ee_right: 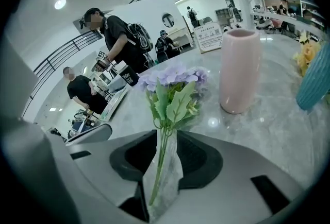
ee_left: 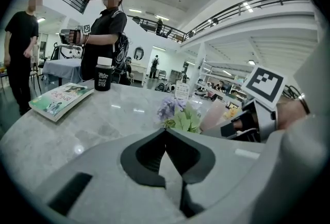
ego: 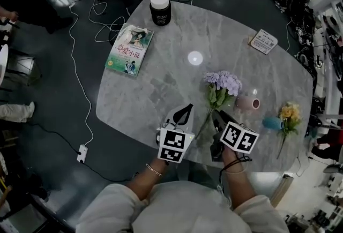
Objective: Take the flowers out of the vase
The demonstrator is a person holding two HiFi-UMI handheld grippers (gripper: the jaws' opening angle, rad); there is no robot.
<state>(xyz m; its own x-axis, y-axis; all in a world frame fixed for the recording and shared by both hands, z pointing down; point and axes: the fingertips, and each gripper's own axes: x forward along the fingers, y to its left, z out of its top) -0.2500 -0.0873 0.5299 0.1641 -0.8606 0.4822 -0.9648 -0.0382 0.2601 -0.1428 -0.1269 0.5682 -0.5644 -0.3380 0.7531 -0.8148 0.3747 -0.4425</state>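
A purple flower [ego: 224, 83] lies flat on the marble table [ego: 161, 87], its green stem running back toward me. My right gripper [ego: 218, 117] hovers over that stem. In the right gripper view the stem [ee_right: 162, 156] shows in the gap between the parted jaws, and the pads do not press on it. A pink vase [ego: 247, 102] stands empty just right of the bloom [ee_right: 172, 76]. My left gripper [ego: 184, 114] is shut on nothing, left of the stem. A blue vase [ego: 272, 122] and yellow flowers [ego: 288, 113] sit farther right.
A book [ego: 130, 49] lies at the table's far left, with a black jar with a white lid [ego: 160, 8] at the far edge and a printed card [ego: 263, 41] at the far right. Cables and a power strip [ego: 82, 152] lie on the floor. People stand beyond the table.
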